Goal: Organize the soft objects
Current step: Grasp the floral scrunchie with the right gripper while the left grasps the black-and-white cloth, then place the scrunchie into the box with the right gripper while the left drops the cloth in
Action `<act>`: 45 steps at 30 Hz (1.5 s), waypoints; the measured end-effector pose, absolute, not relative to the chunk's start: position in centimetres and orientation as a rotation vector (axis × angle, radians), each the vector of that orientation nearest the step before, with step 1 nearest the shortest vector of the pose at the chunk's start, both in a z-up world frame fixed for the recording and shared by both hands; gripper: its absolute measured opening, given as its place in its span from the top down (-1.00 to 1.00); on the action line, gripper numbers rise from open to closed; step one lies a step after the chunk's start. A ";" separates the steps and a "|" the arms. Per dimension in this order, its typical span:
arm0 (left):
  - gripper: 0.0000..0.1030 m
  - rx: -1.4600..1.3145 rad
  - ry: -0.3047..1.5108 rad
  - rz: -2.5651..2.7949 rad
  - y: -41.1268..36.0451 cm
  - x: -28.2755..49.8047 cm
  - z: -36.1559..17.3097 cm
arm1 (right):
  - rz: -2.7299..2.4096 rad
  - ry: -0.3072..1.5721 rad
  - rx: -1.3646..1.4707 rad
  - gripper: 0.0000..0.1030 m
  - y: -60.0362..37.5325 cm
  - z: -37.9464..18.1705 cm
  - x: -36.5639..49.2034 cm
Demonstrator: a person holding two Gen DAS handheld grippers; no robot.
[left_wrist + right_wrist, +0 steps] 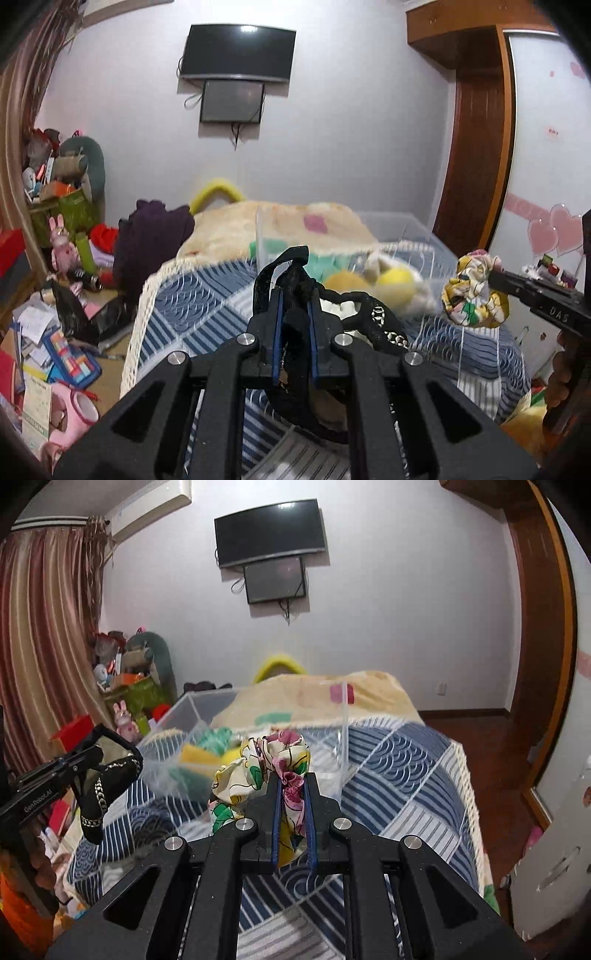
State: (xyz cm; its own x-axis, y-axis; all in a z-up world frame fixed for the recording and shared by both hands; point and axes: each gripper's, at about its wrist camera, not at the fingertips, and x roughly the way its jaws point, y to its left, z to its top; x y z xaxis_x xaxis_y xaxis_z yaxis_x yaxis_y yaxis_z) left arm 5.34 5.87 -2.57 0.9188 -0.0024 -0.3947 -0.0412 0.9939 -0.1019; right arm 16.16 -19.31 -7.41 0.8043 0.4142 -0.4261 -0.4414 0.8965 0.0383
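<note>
Pale wall (388,609) fills frame centre; two dark screens (271,531) mounted upper middle, smaller below larger. Striped curtain (40,635) at left edge, air conditioner (151,506) upper left. Wooden door frame (543,602) right; reddish wood floor (491,746) lower right.
</note>
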 end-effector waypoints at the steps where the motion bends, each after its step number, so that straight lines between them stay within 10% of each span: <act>1: 0.80 -0.109 0.396 0.020 5.9 5.5 -2.2 | 0.456 0.431 -0.063 0.81 -19.2 -7.1 16.3; 34: 0.77 -0.125 0.559 0.082 5.2 20.1 -3.8 | 0.386 0.515 -0.194 0.77 -13.6 -9.0 24.0; 40: 0.28 -0.091 0.576 0.081 4.8 19.6 -4.4 | 0.382 0.541 -0.221 0.54 -13.8 -9.1 24.1; 45: -0.15 -0.097 0.577 0.045 4.6 18.3 -3.8 | 0.391 0.531 -0.182 -0.02 -14.8 -8.3 23.7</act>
State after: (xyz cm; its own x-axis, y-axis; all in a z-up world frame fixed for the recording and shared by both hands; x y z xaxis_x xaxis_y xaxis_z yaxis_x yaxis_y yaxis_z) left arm 18.25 4.62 -3.81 0.8375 0.0154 -0.5462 -0.0696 0.9945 -0.0788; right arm 23.71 -14.80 -8.29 0.7908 0.3148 -0.5249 -0.4075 0.9107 -0.0679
